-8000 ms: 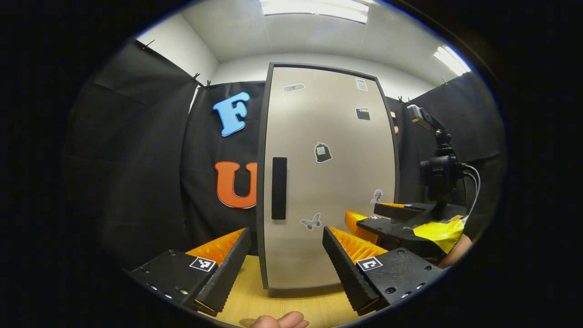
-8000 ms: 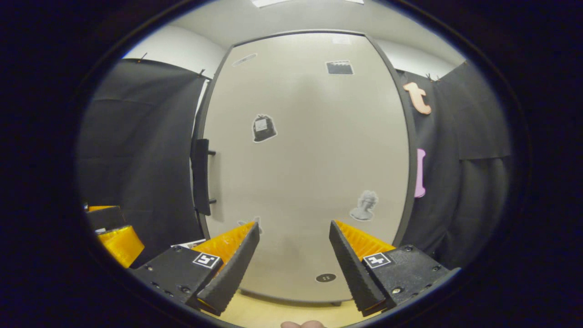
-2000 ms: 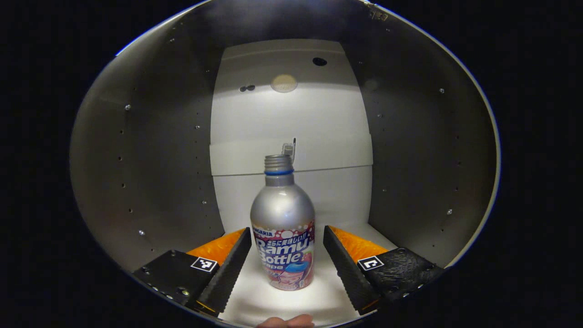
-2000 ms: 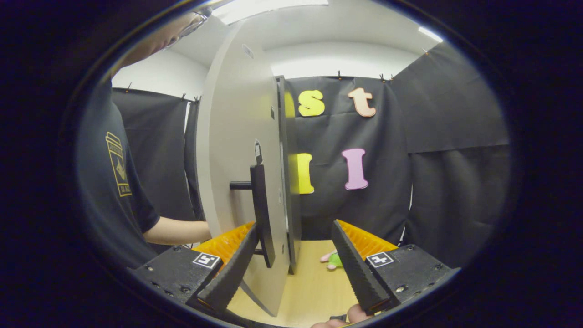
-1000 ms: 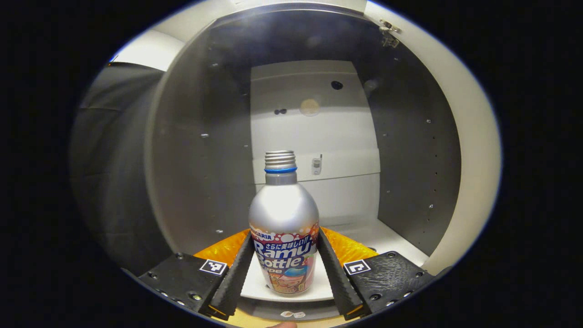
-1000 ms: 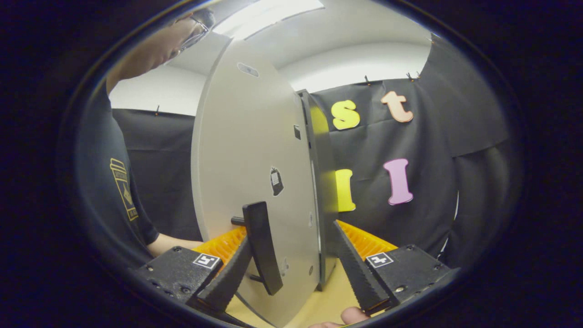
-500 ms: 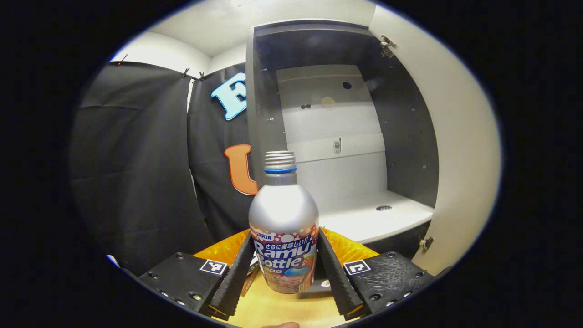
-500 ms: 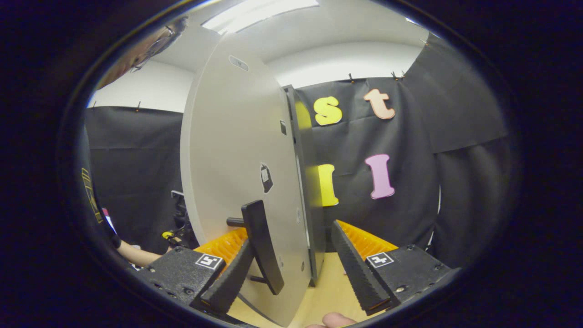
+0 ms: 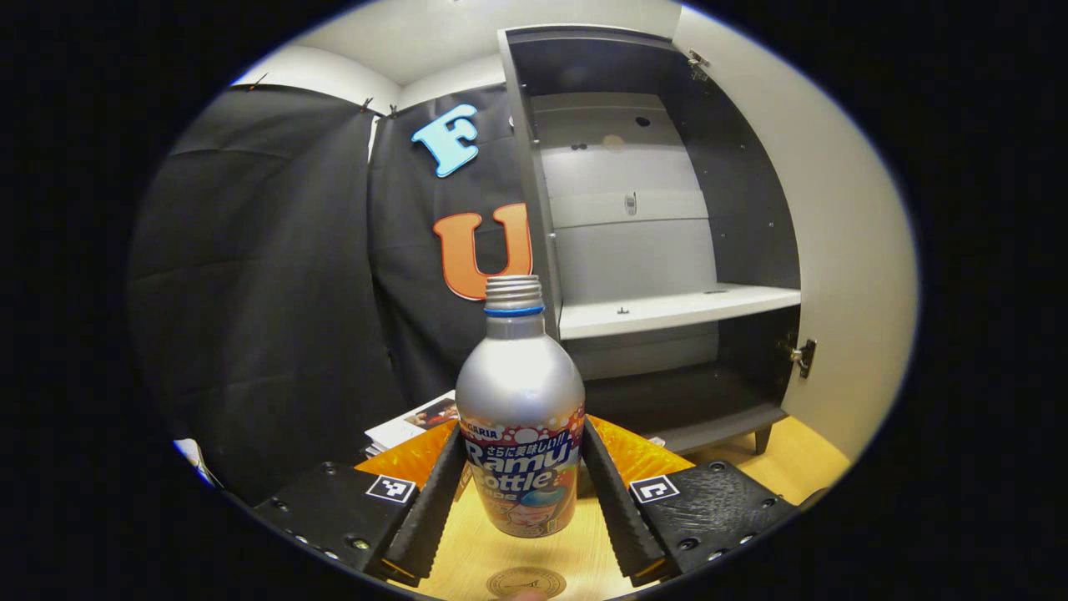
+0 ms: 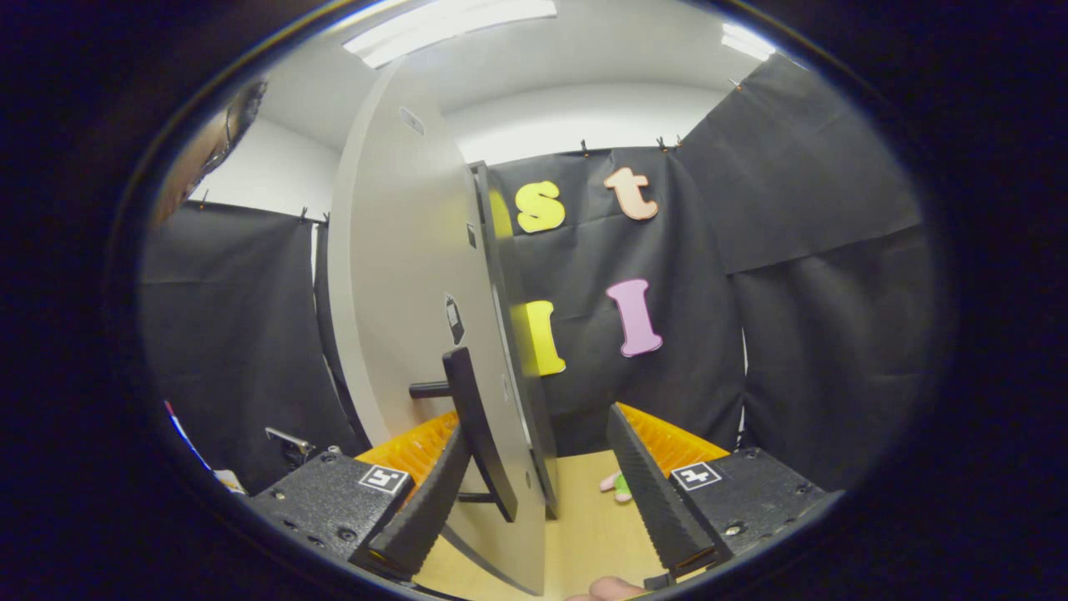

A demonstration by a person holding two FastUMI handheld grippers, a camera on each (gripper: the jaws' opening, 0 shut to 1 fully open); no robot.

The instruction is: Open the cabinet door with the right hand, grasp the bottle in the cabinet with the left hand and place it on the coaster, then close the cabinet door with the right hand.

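In the left gripper view, going from the left, a small stack of printed papers (image 9: 410, 420) lies on the wooden tabletop (image 9: 793, 459) against the booth's black cloth wall, just behind the left finger. The left gripper (image 9: 521, 492) holds the silver aluminium drink bottle (image 9: 519, 417) upright between its two fingers, which press on the printed label band at either side (the threaded neck with its blue ring carries no cap). The bottle hangs clear of the cabinet, above the tabletop, and a round tan coaster (image 9: 526, 582) shows at the very bottom edge of the view, directly below the bottle's base; whether the two touch cannot be told. Farther right stands the open cabinet (image 9: 667, 250), dark inside, with a pale back panel and one white shelf (image 9: 676, 309) across its middle. The inner face of the open cabinet door (image 9: 843, 250) rises at the far right, with a hinge near its lower edge. In the right gripper view, the cabinet door (image 10: 400, 284) is seen nearly edge-on. The right gripper (image 10: 538, 501) has its fingers spread wide, with the door's black bar handle (image 10: 476, 426) and the door's edge standing between them; neither finger clearly presses on anything. Beyond, a small pink and green toy (image 10: 616, 486) lies on the tabletop.
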